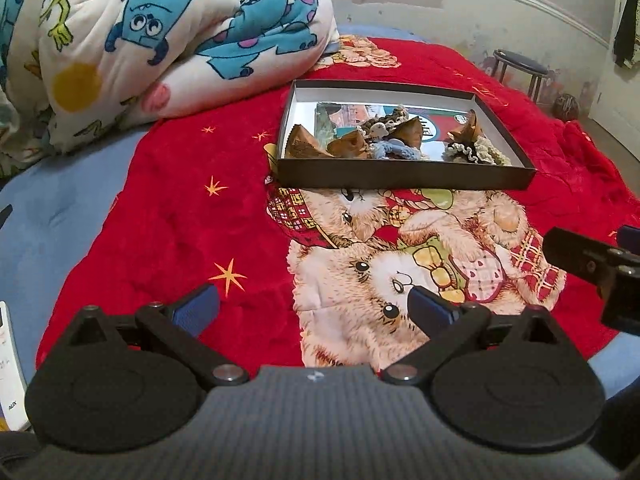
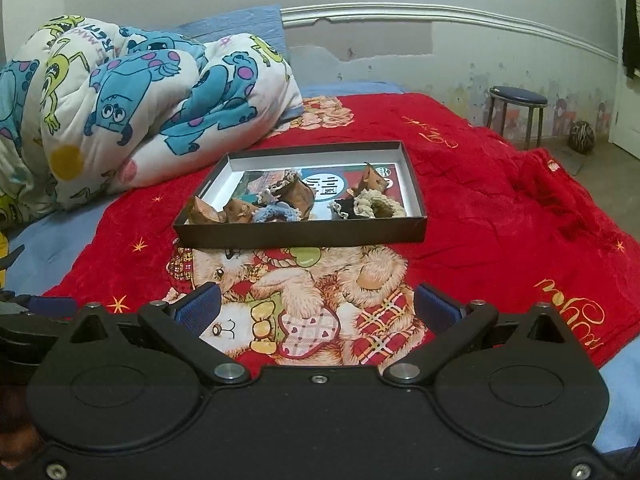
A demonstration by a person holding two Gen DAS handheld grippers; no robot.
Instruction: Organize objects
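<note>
A shallow black box [image 1: 404,180] with a white inside sits on the red bear-print blanket [image 1: 180,232]; it also shows in the right wrist view [image 2: 300,236]. In it lie brown wrappers [image 1: 308,146], a blue crocheted piece [image 1: 394,150] and cream and black crocheted pieces [image 2: 368,206] on a printed card. My left gripper [image 1: 314,308] is open and empty, held low above the blanket, short of the box. My right gripper [image 2: 318,308] is open and empty, also short of the box. Part of the right gripper [image 1: 592,260] shows at the right edge of the left view.
A rolled monster-print quilt [image 1: 160,40] lies at the back left, close to the box. A round stool [image 2: 516,108] and a dark ball [image 2: 582,136] stand on the floor beyond the bed's right side. A white remote [image 1: 10,364] lies at the left edge.
</note>
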